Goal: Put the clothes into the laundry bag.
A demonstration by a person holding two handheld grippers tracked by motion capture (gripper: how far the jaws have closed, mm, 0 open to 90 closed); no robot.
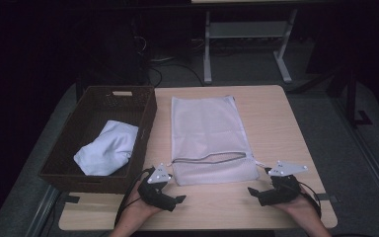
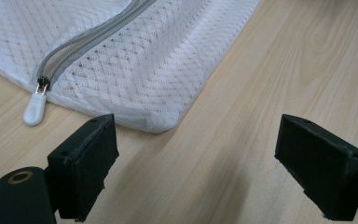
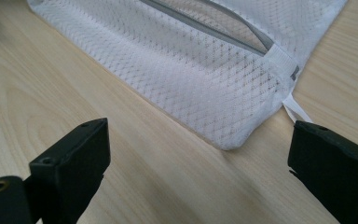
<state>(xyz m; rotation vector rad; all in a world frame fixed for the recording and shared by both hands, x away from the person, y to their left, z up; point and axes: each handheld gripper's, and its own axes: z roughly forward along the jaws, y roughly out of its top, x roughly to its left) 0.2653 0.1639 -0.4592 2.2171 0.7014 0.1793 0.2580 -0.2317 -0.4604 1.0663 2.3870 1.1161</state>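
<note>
Mesh bag (image 1: 209, 138) lies lengthwise away from me, zipper (image 1: 208, 159) across its near end. My left gripper (image 1: 173, 193) and right gripper (image 1: 256, 190), jaws wide and empty, flank its near corners; left slightly nearer.

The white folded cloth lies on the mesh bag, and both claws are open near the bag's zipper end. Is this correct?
Not quite. The white folded cloth lies in the brown basket, not on the mesh bag, as the high view shows. Both the left claw and the right claw are indeed open near the zipper end.
</note>
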